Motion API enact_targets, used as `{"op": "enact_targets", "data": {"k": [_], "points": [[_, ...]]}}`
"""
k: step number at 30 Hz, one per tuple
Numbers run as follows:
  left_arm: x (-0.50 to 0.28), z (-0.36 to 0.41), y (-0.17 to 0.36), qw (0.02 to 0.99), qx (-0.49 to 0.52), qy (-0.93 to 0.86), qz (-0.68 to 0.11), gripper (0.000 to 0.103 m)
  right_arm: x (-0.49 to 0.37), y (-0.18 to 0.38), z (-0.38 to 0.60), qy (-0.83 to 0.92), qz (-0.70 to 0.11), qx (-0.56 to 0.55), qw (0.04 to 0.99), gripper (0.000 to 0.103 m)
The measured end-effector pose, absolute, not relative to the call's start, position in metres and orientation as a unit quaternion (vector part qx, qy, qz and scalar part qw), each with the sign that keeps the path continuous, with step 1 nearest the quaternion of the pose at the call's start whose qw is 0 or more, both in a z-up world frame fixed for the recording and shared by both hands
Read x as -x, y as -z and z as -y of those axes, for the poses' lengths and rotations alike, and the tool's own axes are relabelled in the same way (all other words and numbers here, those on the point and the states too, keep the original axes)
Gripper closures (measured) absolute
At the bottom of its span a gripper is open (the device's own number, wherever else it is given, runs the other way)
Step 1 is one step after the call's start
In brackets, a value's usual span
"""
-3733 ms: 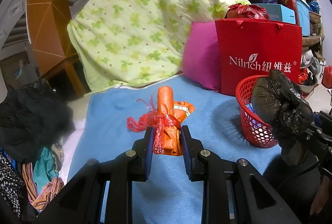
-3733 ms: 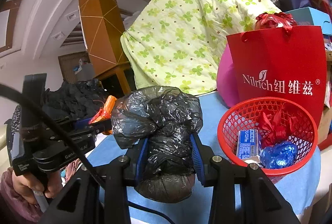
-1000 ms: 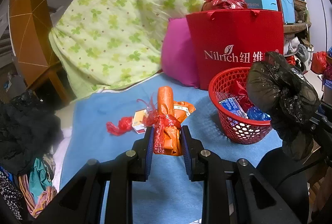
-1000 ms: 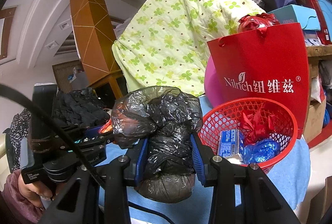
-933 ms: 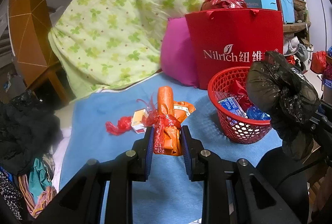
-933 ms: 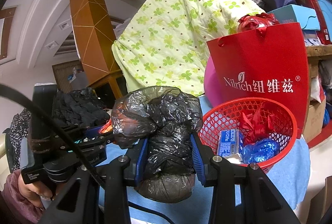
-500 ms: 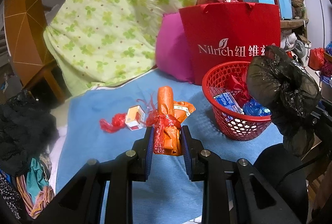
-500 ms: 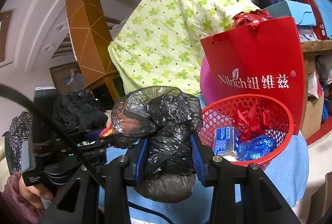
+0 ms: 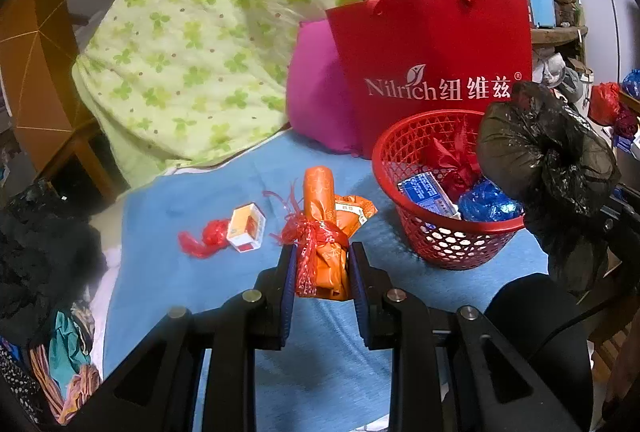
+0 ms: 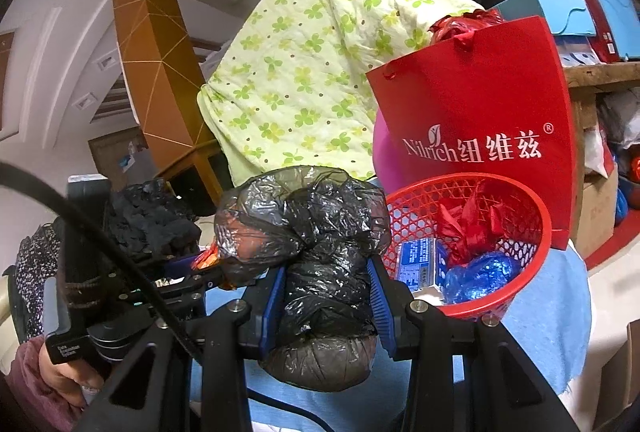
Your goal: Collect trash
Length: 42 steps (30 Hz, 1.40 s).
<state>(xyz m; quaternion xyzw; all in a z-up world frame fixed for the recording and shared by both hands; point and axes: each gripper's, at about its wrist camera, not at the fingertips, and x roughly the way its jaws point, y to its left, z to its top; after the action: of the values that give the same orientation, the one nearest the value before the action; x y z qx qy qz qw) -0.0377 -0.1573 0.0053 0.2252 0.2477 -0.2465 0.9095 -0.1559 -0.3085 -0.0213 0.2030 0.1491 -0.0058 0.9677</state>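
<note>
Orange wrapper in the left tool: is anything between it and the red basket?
Nothing visible on the blue cloth between the orange wrapper and the red basket. The black bag in the right tool hangs at the basket's far right rim.

basket (image 9: 444, 248) before bag (image 9: 432, 44), box (image 9: 246, 228) left

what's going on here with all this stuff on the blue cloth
A person is collecting trash with a handheld gripper in each hand. The left gripper is shut on an orange wrapper bundle tied with red plastic. The right gripper is shut on a crumpled black plastic bag. Both are held near the red mesh basket, which already holds a blue box, red plastic and a blue foil wad. A small orange-and-white box and a red plastic scrap lie on the blue cloth.
</note>
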Motion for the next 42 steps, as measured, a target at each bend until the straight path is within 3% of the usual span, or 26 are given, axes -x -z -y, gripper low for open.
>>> {"op": "enact_targets", "data": {"k": [22,42], "points": [[0.044,0.188,0.001,0.898,-0.246,0.274,-0.241,0.076,0.17,0.031,0.335,0.035,-0.148,-0.231,0.961,0.061],[-0.048,0.109,0.088,0.889,-0.183,0.199,-0.37,0.076,0.125,0.042,0.363,0.092,-0.188,-0.248,0.946,0.061]]}}
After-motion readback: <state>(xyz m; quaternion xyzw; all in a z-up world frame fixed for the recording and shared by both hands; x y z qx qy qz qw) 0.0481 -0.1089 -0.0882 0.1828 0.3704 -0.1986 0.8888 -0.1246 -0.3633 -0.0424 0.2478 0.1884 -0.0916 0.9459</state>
